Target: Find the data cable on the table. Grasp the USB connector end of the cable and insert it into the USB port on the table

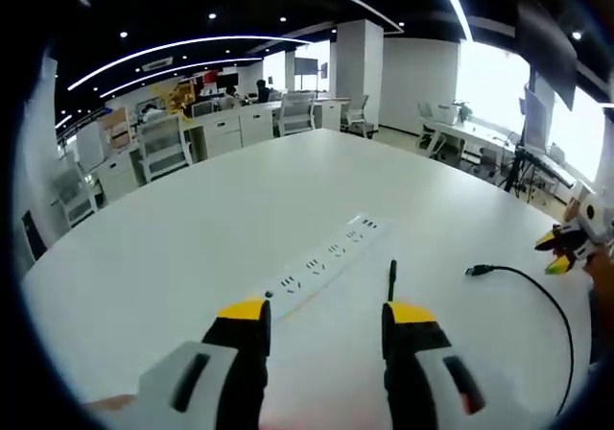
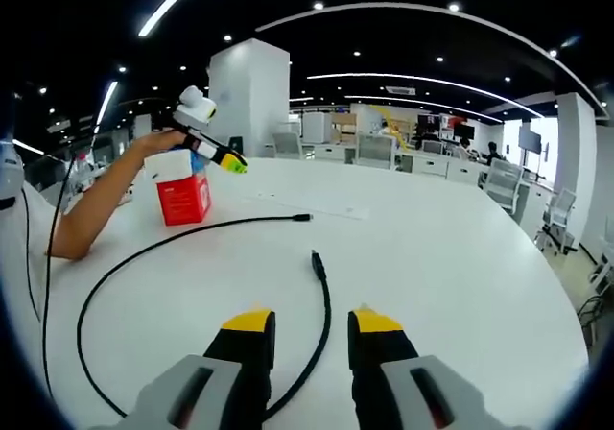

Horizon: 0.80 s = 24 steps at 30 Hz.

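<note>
The right gripper (image 2: 305, 342) is open wide over the black cable (image 2: 322, 300) on the white table (image 2: 460, 257). The left gripper (image 1: 321, 326) is open too, near the power strip (image 1: 321, 262).

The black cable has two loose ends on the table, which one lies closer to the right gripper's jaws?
The end pointing straight away just ahead of the right gripper. The other end lies farther off, pointing sideways, level with the red box.

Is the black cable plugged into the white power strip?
No, both ends of the black cable lie loose on the white table, and the power strip has nothing plugged in.
</note>
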Each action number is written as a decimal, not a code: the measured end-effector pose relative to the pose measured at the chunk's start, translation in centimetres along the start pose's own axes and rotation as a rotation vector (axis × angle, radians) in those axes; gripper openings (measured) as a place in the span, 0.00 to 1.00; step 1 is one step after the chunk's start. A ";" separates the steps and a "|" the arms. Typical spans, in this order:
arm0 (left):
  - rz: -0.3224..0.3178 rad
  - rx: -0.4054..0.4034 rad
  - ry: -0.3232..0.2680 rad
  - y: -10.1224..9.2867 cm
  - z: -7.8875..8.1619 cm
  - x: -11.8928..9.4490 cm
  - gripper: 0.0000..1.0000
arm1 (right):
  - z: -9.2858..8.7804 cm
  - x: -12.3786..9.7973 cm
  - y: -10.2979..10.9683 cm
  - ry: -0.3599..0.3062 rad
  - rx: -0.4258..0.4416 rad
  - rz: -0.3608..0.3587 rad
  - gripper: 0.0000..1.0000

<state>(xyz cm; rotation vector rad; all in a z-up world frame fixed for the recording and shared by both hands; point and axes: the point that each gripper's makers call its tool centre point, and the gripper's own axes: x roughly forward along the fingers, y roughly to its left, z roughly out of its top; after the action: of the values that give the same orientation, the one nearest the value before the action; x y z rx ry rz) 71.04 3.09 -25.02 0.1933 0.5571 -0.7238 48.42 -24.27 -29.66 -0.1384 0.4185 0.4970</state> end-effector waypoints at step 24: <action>-0.015 0.019 -0.005 -0.2 0.3 0.1 0.47 | 0.6 5.1 -1.1 0.039 -0.033 0.033 0.30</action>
<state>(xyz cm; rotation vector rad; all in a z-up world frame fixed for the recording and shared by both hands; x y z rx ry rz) 71.07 2.81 -24.82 0.2047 0.5473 -0.7438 53.22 -22.89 -31.24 -0.1734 0.4514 0.5341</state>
